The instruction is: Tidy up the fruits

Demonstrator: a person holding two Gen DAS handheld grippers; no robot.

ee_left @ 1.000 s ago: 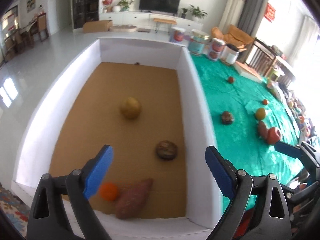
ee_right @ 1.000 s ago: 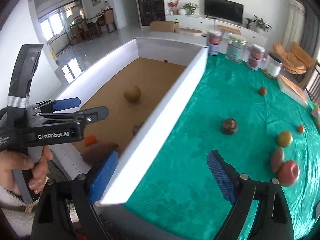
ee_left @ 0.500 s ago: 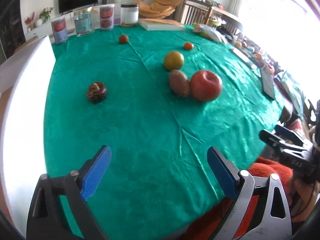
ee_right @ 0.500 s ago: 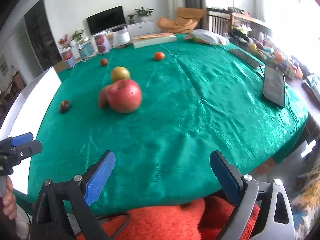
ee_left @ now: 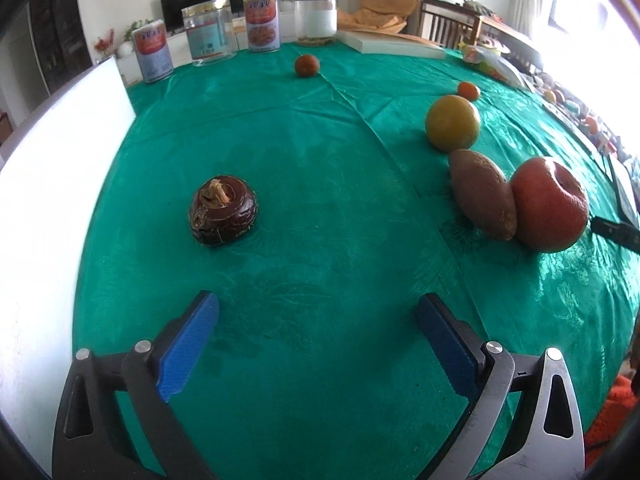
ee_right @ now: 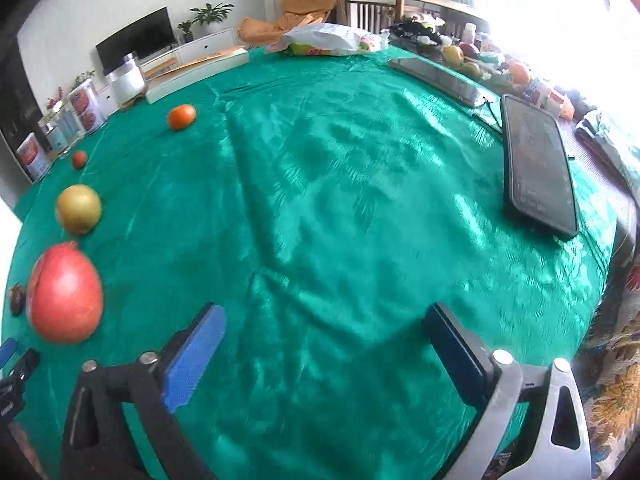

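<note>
A dark brown, glossy, flattened round fruit with a dry stem (ee_left: 223, 215) sat on the green satin cloth of the desk (ee_left: 320, 152), just ahead of the left tool (ee_left: 318, 344). To its right a brown oval tuber (ee_left: 482, 194) touched a large red apple (ee_left: 550, 204), with a yellow-green round fruit (ee_left: 452, 122) behind them and a small orange (ee_left: 468, 90) farther back. A white box wall (ee_left: 44, 184) stood at left. Both the left tool and the right tool (ee_right: 324, 354) had just been opening; their blue pads stood wide apart, nothing between them. A black phone (ee_right: 536, 164) lay at right.
</note>
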